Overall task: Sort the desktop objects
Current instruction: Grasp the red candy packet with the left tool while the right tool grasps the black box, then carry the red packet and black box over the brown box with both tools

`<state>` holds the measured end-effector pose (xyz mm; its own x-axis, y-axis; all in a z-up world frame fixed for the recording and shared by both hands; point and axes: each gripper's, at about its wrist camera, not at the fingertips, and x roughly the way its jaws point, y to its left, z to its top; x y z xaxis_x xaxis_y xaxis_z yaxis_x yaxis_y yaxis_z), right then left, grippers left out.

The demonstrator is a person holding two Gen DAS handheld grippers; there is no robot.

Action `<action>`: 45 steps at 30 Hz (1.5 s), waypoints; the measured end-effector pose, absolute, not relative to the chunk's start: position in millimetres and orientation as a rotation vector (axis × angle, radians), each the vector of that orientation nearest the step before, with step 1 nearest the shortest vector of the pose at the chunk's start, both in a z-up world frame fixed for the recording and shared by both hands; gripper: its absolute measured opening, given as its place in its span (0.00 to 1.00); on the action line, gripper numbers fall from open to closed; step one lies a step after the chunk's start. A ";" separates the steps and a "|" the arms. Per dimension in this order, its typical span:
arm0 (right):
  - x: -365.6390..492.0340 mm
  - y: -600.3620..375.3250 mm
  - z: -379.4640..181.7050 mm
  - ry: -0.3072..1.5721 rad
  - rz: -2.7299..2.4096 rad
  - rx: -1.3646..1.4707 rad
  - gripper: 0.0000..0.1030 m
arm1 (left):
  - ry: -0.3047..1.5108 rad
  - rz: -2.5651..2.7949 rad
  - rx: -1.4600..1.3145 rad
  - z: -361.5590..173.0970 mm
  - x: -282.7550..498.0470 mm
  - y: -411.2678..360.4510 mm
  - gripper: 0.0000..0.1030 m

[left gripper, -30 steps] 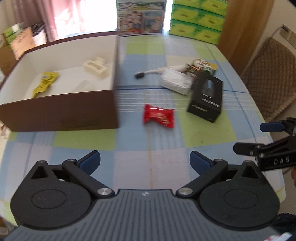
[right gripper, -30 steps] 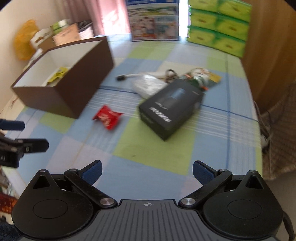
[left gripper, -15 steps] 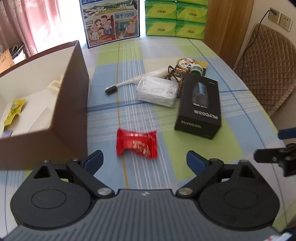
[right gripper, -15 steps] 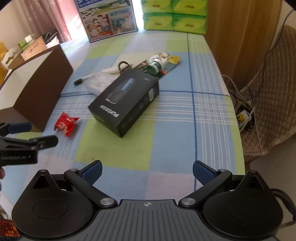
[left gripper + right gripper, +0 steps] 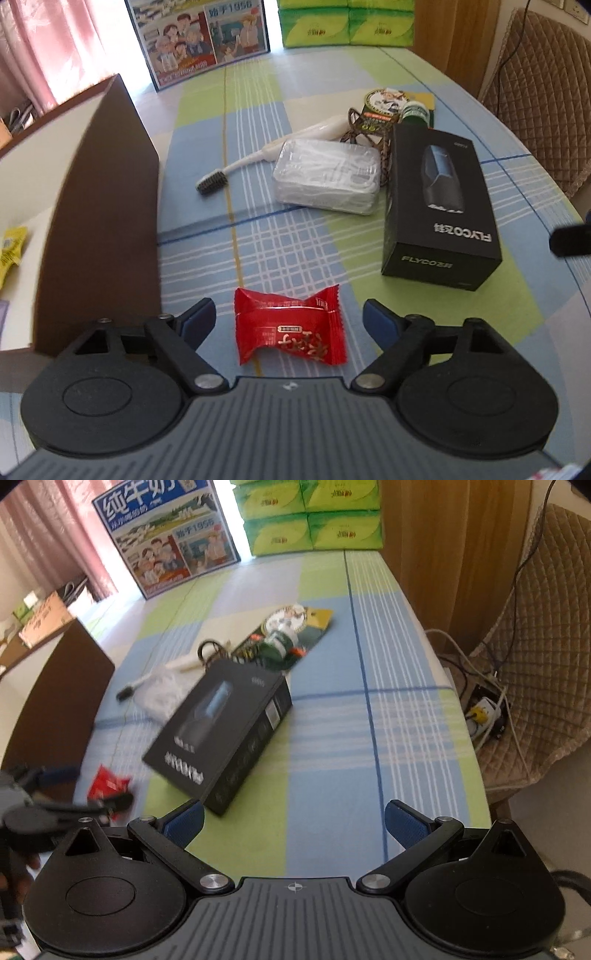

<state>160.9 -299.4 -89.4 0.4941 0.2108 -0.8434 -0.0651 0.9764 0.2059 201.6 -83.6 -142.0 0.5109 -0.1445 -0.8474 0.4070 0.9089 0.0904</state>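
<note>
A red candy wrapper [image 5: 291,328] lies on the checked tablecloth, right between the wide-apart fingers of my left gripper [image 5: 288,319], which is open and not touching it. Beyond it lie a black FLYCO box [image 5: 439,206], a clear plastic case [image 5: 327,182], a white toothbrush [image 5: 258,157], a braided cord and a green-capped bottle [image 5: 415,110]. My right gripper [image 5: 293,818] is open over bare cloth, with the black box [image 5: 221,727] ahead on its left. The left gripper [image 5: 55,812] shows blurred there, around the red wrapper [image 5: 105,784].
A brown cardboard box [image 5: 107,221] with a white inside stands at the left and holds a yellow packet [image 5: 11,251]. A picture carton [image 5: 203,37] and green tissue packs [image 5: 347,22] line the far edge. A quilted chair [image 5: 546,635] and cables sit off the right side.
My left gripper has moved forward and down, so the red wrapper now lies between its fingers. The right gripper has shifted forward and swung right. Both stay open.
</note>
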 end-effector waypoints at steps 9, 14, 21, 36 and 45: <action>186.3 -282.4 -91.8 1.033 0.196 0.178 0.98 | 1.007 -0.360 0.212 -151.2 193.3 -68.4 0.44; 193.1 -270.1 -95.4 1.042 0.226 0.164 0.98 | 1.026 -0.367 0.206 -147.1 166.2 -48.8 0.42; 205.5 -250.3 -96.4 1.032 0.265 0.140 0.98 | 1.068 -0.218 0.131 -137.3 135.2 11.5 0.42; 255.0 -197.7 -131.6 1.111 0.130 -0.043 0.98 | 1.011 0.047 0.029 -111.7 117.9 105.2 0.42; 231.5 -221.9 -135.7 1.120 0.168 -0.083 0.76 | 1.014 0.045 -0.009 -111.3 105.9 116.9 0.42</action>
<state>231.5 -221.9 -135.7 0.4249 0.0922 -0.9005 -0.1761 0.9842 0.0177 105.9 116.9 -111.3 0.5276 0.0337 -0.8488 -0.0418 0.9990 0.0137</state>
